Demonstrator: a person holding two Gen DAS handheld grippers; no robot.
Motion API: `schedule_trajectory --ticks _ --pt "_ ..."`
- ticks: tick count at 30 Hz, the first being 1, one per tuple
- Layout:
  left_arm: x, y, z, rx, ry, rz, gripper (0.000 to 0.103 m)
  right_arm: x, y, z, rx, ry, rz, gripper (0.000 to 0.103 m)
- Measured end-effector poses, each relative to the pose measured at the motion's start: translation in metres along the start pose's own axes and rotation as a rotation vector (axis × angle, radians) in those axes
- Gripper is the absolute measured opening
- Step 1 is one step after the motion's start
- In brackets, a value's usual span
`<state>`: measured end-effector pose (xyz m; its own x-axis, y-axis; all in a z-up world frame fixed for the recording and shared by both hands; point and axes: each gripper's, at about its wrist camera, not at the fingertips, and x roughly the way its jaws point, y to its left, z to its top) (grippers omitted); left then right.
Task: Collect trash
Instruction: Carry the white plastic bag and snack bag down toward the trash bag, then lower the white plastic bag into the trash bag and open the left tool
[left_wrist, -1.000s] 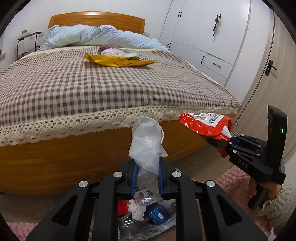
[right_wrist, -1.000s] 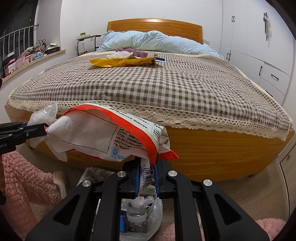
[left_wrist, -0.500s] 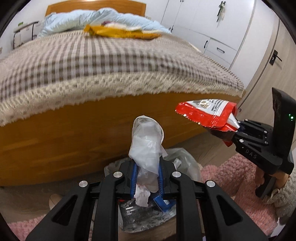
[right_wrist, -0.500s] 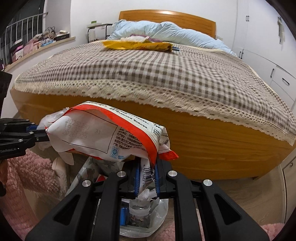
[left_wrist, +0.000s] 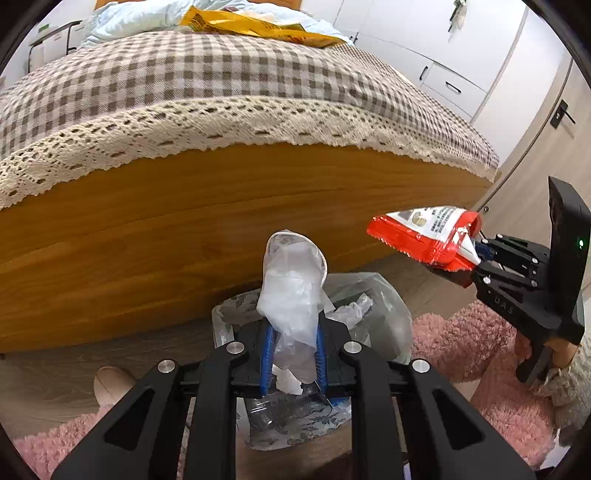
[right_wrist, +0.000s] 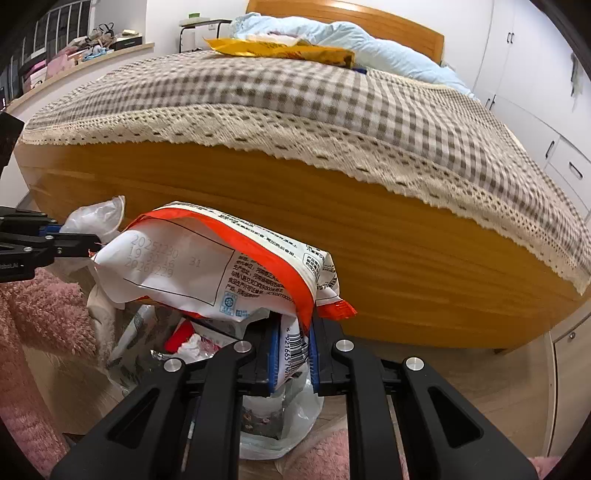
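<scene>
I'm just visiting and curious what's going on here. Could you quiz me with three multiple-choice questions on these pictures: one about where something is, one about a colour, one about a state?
1. Where is the yellow packet?
A. on the bed
B. on the floor
C. in the bin bag

2. What colour edges the snack bag in the right tongs?
A. green
B. red
C. purple

3. What are the left tongs doing?
A. open, holding nothing
B. shut on a clear plastic bag
C. resting on the bed

Answers:
1 A: it lies far up on the checked bedspread.
2 B: a red band runs along the white bag.
3 B: the clear plastic bag is pinched between the blue pads, above the bin bag on the floor.
</scene>
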<state>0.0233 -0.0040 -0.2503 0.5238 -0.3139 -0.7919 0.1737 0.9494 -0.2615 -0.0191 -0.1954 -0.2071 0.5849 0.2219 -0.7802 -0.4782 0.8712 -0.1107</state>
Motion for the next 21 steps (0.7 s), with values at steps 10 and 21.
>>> schedule_trajectory --ticks 10,21 --pt "0.061 0.004 -0.006 -0.054 0.192 0.020 0.016 0.023 0.000 -0.009 -0.016 0.092 -0.022 0.013" --pt "0.080 0.015 -0.010 -0.142 0.273 0.041 0.071 0.043 0.016 -0.016 -0.080 0.163 -0.038 0.013"
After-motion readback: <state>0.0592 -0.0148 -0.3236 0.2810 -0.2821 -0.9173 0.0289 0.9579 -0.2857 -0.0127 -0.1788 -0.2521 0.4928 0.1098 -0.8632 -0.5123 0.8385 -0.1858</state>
